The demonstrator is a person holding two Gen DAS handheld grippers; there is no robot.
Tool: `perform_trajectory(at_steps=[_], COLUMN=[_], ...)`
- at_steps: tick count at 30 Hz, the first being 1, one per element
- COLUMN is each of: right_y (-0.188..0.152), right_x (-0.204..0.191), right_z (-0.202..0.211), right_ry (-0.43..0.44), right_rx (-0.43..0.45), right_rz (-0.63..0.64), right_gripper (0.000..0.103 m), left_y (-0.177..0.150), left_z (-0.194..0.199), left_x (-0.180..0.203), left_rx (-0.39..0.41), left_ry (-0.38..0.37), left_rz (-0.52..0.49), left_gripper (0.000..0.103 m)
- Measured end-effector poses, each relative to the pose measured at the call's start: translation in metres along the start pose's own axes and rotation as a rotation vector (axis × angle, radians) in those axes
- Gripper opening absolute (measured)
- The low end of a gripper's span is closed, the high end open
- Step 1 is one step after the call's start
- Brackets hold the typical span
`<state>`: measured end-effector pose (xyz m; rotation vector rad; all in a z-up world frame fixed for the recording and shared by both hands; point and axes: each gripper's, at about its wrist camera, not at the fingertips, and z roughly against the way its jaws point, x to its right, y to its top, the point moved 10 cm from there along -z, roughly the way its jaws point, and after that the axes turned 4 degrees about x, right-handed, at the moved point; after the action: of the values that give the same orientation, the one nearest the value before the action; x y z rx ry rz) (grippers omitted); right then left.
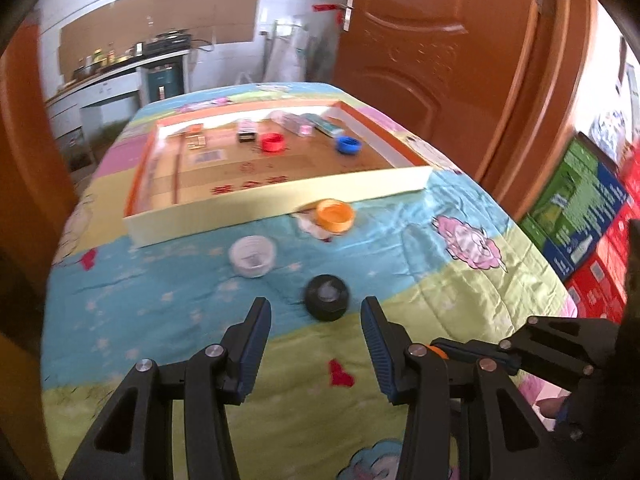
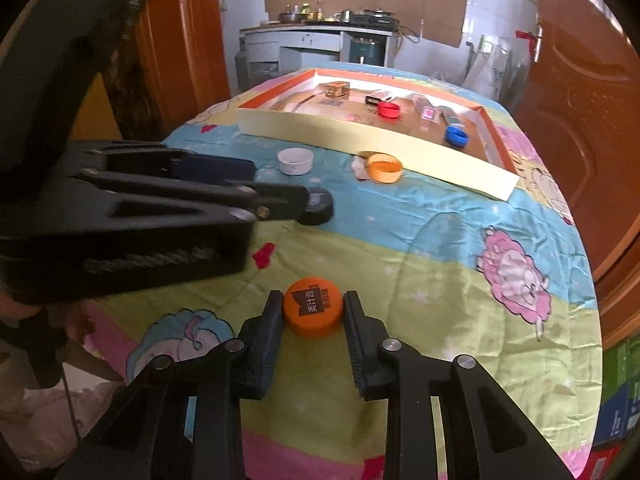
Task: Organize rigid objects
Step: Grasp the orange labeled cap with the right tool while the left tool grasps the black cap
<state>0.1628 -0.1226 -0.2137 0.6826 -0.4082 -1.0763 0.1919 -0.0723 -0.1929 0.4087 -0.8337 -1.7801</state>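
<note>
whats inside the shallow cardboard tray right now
Inside the tray sit a red cap, a blue cap and several small boxes at the back; its near wall hides part of the floor.

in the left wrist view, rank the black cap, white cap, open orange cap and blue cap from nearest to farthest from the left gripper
From the left gripper:
1. black cap, just ahead of the fingertips, on the quilt.
2. white cap, further out, to the left.
3. open orange cap, against the tray's near wall.
4. blue cap, inside the tray, far right.
</note>
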Motion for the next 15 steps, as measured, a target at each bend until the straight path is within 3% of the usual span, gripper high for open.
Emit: perform_trajectory(at_steps=[11,14,15], right_y=[-0.007,-0.006,-0.007], right_x=[0.022,0.021,0.021], right_z=[0.004,0.005,0.005], right_ry=[0.004,0.007,0.006], right_rx=[0.013,0.014,0.014], right_rz=[-0.068,-0.070,-0.071], right_gripper=[0.031,0.031,0.031], left_y=[-0.002,-0.002,-0.002], left_z=[-0.033,-0.032,-0.032], left_x=[0.007,0.002,0.002], left_rx=[-0.042,-0.032,-0.031], left_ry=[0.030,0.068,0.068], left_rz=[-0.036,-0.035,-0.034], left_gripper=[0.047,0.030,0.030])
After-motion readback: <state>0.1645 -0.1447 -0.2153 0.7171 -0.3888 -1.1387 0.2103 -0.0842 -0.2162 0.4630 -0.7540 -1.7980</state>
